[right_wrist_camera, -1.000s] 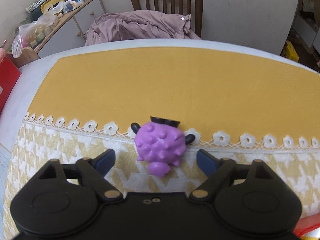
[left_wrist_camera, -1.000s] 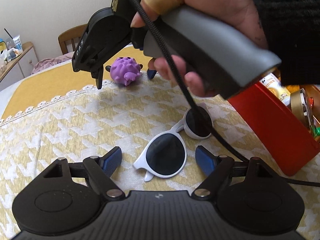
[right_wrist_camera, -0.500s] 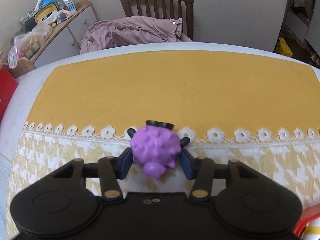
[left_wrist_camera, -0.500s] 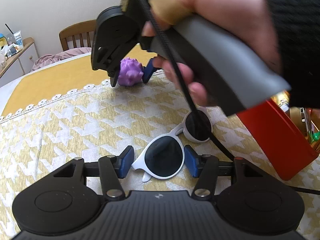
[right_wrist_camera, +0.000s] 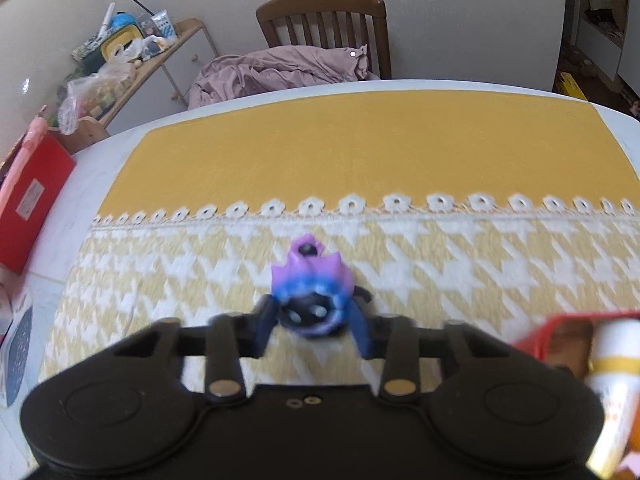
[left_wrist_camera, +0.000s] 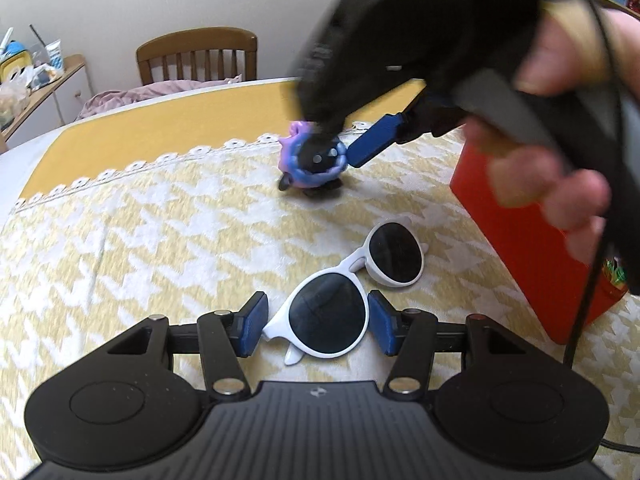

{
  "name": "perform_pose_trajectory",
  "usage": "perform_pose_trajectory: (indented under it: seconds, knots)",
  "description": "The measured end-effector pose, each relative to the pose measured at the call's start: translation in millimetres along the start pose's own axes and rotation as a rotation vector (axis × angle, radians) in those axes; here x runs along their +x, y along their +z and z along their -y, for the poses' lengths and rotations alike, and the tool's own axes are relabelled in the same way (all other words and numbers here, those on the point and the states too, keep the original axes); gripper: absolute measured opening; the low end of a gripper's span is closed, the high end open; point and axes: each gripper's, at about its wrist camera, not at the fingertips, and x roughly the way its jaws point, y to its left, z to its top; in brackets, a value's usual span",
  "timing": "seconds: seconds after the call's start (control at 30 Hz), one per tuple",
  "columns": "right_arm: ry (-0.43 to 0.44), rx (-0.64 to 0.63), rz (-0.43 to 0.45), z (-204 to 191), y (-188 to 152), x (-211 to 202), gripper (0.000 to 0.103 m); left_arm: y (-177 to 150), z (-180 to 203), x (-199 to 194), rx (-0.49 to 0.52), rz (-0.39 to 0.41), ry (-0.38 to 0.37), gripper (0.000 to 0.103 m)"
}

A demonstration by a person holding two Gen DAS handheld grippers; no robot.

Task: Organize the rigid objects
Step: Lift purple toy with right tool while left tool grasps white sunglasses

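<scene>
White sunglasses (left_wrist_camera: 332, 312) with dark lenses lie on the yellow-and-white cloth (left_wrist_camera: 160, 240). My left gripper (left_wrist_camera: 316, 326) is shut on the near lens, one blue pad at each side of its rim. A purple spiky toy (right_wrist_camera: 310, 280) with a black face sits tipped toward the camera between the blue fingers (right_wrist_camera: 358, 332) of my right gripper (right_wrist_camera: 312, 330). Its jaws are closing and the pads press the toy's sides. In the left wrist view the toy (left_wrist_camera: 296, 152) shows farther up the cloth under the blurred right gripper, held by a person's hand (left_wrist_camera: 560, 168).
A red box (left_wrist_camera: 520, 216) stands right of the sunglasses; its rim (right_wrist_camera: 560, 318) and a white-and-yellow bottle (right_wrist_camera: 612, 380) show at lower right. Another red box (right_wrist_camera: 28, 196) sits off the table's left. A wooden chair (right_wrist_camera: 320, 12) with pink cloth stands behind; a cluttered cabinet (right_wrist_camera: 132, 52) is at left.
Both grippers have closed from wide open: the left onto the near lens, the right onto the toy. The right gripper has pulled back over the lace border, and the toy has tipped face-up.
</scene>
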Motion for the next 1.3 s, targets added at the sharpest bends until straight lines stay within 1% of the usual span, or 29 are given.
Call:
perform_pose_trajectory:
  seconds: [0.03,0.1,0.17,0.2,0.23,0.3,0.33,0.37,0.43,0.47,0.5,0.53,0.63,0.77,0.87,0.93,1.03,1.07,1.13,1.3]
  knots:
    - [0.012,0.014,0.003,2.2,-2.4,-5.3,0.000,-1.5,0.1,-1.9,-0.006,-0.001,0.000,0.053]
    - [0.011,0.012,0.008,3.1,-3.1,-11.5,0.000,-4.2,-0.5,-4.6,-0.014,-0.005,0.008,0.053]
    - [-0.018,-0.051,-0.013,-2.0,-7.4,-10.7,0.004,-7.5,-0.9,-8.2,-0.023,-0.006,0.018,0.053]
    - [-0.029,-0.074,-0.009,-3.8,-9.4,-11.4,0.009,-9.2,-1.5,-9.8,-0.027,-0.007,0.021,0.053]
    - [-0.025,-0.085,-0.001,-4.3,-10.5,-13.7,0.020,-11.7,-1.4,-12.3,-0.032,-0.006,0.024,0.053]
    - [0.003,-0.084,0.010,-4.5,-8.4,-15.5,0.029,-15.3,-3.9,-16.0,-0.044,-0.004,0.031,0.053]
    - [0.008,-0.085,0.018,-4.4,-6.2,-16.0,0.037,-17.2,-4.4,-18.7,-0.049,-0.002,0.035,0.053]
    - [0.006,-0.084,0.026,-4.6,-2.9,-14.6,0.042,-19.1,-5.5,-20.0,-0.053,-0.001,0.041,0.053]
    - [0.008,-0.075,0.029,-4.4,3.8,-8.0,0.058,-21.1,-7.5,-21.5,-0.050,0.005,0.046,0.053]
    - [0.005,-0.067,0.028,-4.8,7.5,-2.6,0.061,-21.7,-8.1,-21.9,-0.048,0.006,0.047,0.053]
    - [-0.002,-0.058,0.031,-4.8,11.0,3.3,0.067,-21.8,-8.5,-21.7,-0.045,0.009,0.045,0.053]
    - [-0.007,-0.050,0.031,-4.8,14.6,9.7,0.069,-21.8,-8.8,-21.5,-0.040,0.012,0.044,0.053]
    - [-0.014,-0.015,0.013,-4.5,24.2,30.8,0.073,-23.2,-8.8,-21.2,-0.019,0.018,0.038,0.053]
    - [-0.033,0.025,-0.019,-6.3,30.4,53.9,0.073,-24.5,-9.6,-20.8,-0.002,0.023,0.024,0.053]
    - [-0.062,0.012,-0.016,-12.6,26.4,59.4,0.075,-23.3,-12.0,-20.7,-0.004,0.024,0.009,0.054]
    - [-0.056,0.006,-0.019,-15.5,25.0,58.1,0.074,-22.8,-13.2,-20.1,-0.003,0.025,0.002,0.054]
    - [-0.026,-0.005,-0.032,-13.9,21.0,53.6,0.073,-22.6,-14.5,-20.9,-0.001,0.025,-0.009,0.054]
    - [-0.028,-0.027,-0.035,-14.5,19.4,52.9,0.072,-22.6,-15.2,-21.1,-0.001,0.027,-0.013,0.054]
    - [-0.054,-0.082,-0.035,-17.3,16.7,52.9,0.064,-22.6,-15.1,-21.7,0.004,0.027,-0.014,0.054]
    - [-0.059,-0.096,-0.016,-18.0,11.4,46.1,0.061,-21.1,-15.5,-21.1,-0.003,0.025,-0.021,0.053]
